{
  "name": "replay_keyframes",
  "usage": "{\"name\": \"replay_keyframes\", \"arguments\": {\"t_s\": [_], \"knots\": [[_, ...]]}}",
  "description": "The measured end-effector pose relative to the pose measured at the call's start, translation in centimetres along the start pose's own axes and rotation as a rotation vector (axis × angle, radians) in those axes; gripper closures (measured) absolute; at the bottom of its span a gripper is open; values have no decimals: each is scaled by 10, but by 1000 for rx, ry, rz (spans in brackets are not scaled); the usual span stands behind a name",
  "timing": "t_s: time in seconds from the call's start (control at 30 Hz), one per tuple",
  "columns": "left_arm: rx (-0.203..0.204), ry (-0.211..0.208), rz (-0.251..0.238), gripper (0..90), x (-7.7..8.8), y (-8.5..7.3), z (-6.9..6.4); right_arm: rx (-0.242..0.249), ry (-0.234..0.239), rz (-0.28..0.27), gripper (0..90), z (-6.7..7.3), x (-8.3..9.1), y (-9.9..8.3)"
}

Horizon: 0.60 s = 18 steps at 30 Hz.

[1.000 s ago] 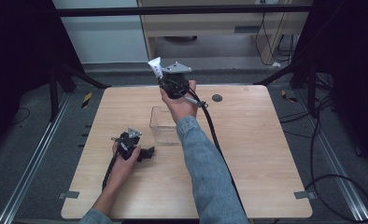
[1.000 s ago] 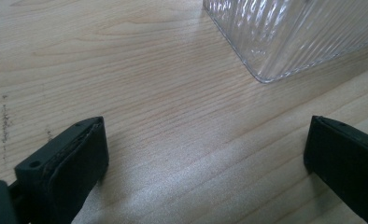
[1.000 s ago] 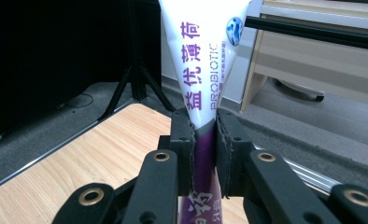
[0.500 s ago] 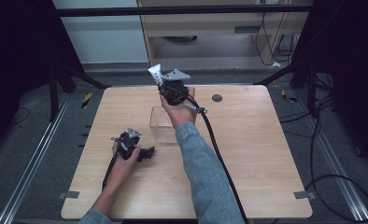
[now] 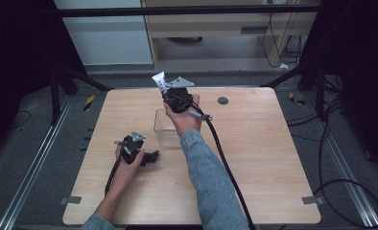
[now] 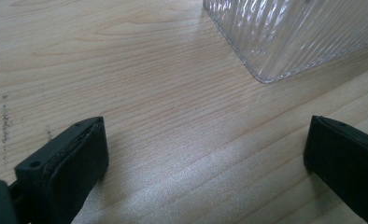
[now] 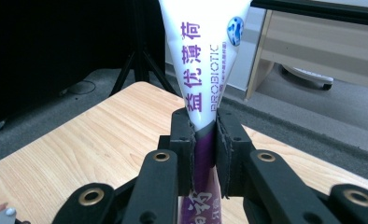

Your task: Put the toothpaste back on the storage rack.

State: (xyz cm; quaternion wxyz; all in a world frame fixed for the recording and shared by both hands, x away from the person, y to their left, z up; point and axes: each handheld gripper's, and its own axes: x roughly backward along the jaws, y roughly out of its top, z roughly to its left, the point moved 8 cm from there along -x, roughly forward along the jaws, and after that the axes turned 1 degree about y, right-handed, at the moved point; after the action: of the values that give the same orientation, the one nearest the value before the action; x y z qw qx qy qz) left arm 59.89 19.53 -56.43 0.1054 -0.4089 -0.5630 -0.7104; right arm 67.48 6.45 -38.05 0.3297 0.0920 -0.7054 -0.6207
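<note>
The right hand-held gripper is clamped on a white and purple toothpaste tube, its jaws pinching the tube low on the body so that the flat crimped end stands up and away from the hand; in the right gripper view the tube rises between the pads, printed "PROBIOTIC" among other lettering. So the pickup is done: the tube is off the bench and held in the air at the far side, just beyond the far edge of the clear ribbed plastic box that stands mid-bench. The box looks empty as far as the high view tells

The left hand-held gripper rests low on the bench near the box's near left corner, jaws apart with nothing between them; its own view shows bare wood and a corner of the box

What is left, by my reading, is to bring the tube over the box opening, lower it in and let go. A small dark round disc lies untouched at the far right
</note>
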Motion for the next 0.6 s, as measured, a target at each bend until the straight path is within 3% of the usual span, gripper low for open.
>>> {"name": "replay_keyframes", "arguments": {"t_s": [0.6], "knots": [[0,-1,0,0,0,0,0,14,12,32,785,3,-2,-14]]}}
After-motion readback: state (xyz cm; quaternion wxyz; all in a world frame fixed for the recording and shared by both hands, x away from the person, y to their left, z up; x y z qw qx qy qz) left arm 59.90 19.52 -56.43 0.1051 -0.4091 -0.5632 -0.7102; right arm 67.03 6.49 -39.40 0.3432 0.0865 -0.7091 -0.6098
